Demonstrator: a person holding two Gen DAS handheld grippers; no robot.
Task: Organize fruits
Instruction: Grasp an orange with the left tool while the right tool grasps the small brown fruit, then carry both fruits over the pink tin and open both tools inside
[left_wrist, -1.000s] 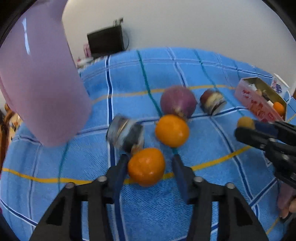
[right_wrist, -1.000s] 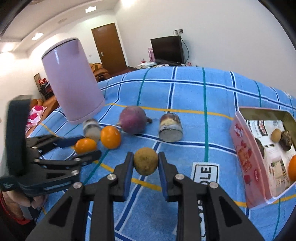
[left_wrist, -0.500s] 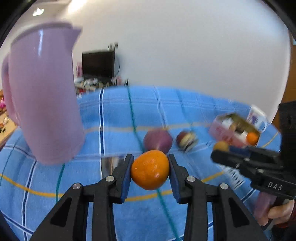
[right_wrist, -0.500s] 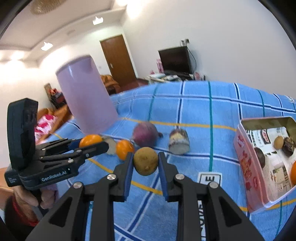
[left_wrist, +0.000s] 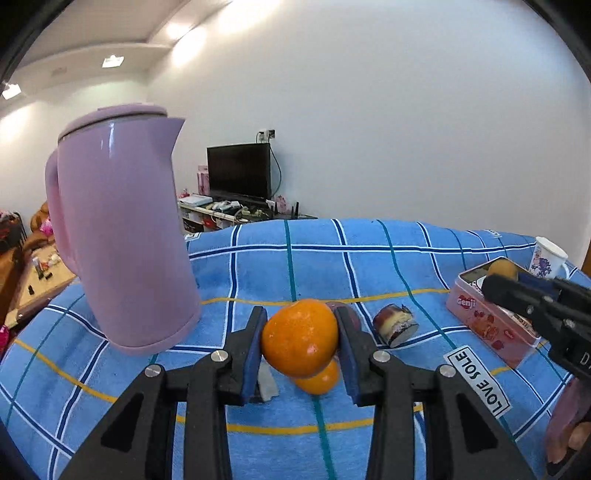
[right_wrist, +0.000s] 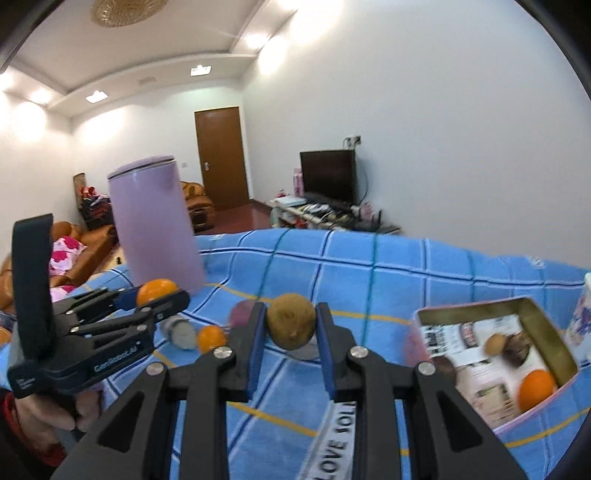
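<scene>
Now, going from big to small: the blue checked cloth (left_wrist: 369, 258) spans my whole view, with the purple kettle (left_wrist: 122, 229) standing far left and the pink tin (right_wrist: 517, 369) open on the right, already holding an orange and some smaller pieces. My left gripper (left_wrist: 300, 341) is clamped on a mandarin (left_wrist: 300, 338), carried above the cloth, with a second mandarin (left_wrist: 319, 380) lying just beneath it. My right gripper (right_wrist: 290, 328) is closed on a brown kiwi-like fruit (right_wrist: 291, 326), also held off the cloth and to the left of the tin.

I judge this is the carry step: both fruits are picked and need delivering. Next I would swing the right claw rightward over the tin's opening, lower, then release, keeping the left behind so the two tools do not collide.

Compared with a second ago, the left claw has gone from wide around the mandarin on the cloth to shut and raised; the right has lifted its fruit higher and nearer the tin.
</scene>
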